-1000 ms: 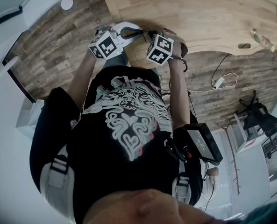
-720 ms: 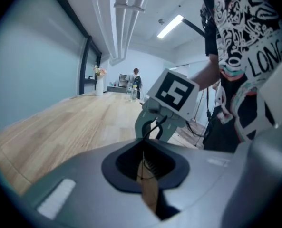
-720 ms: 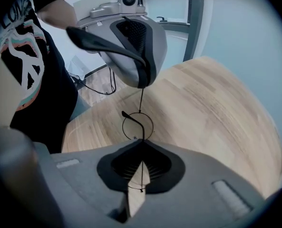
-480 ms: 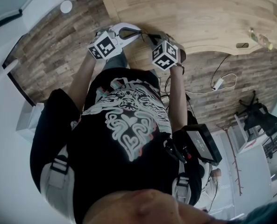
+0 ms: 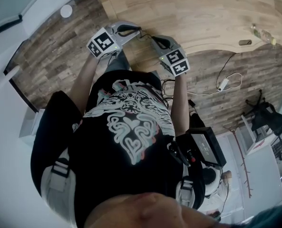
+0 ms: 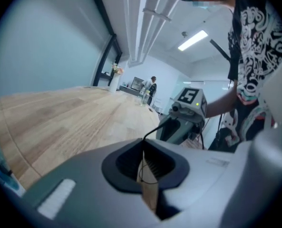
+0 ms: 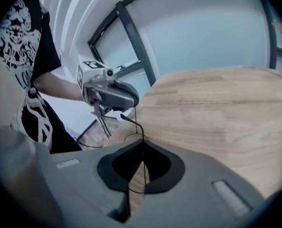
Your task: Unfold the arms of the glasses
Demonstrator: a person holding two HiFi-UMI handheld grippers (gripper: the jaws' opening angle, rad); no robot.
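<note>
While the person is holding the thin wire glasses [image 5: 145,35] up in the air over the edge of the wooden table [image 5: 202,13], the two grippers are pointing at each other, close together. The left gripper [image 6: 144,144] is pinching one thin bit of the glasses with its jaws squeezed tight. The right gripper [image 7: 141,144] is pinching another thin bit the same way, so the glasses are sitting right between the two tips.

Glasses [image 6: 155,127]: thin dark wire frame, pinched at both ends by jaws, suspended over wooden table [image 5: 202,13].
</note>
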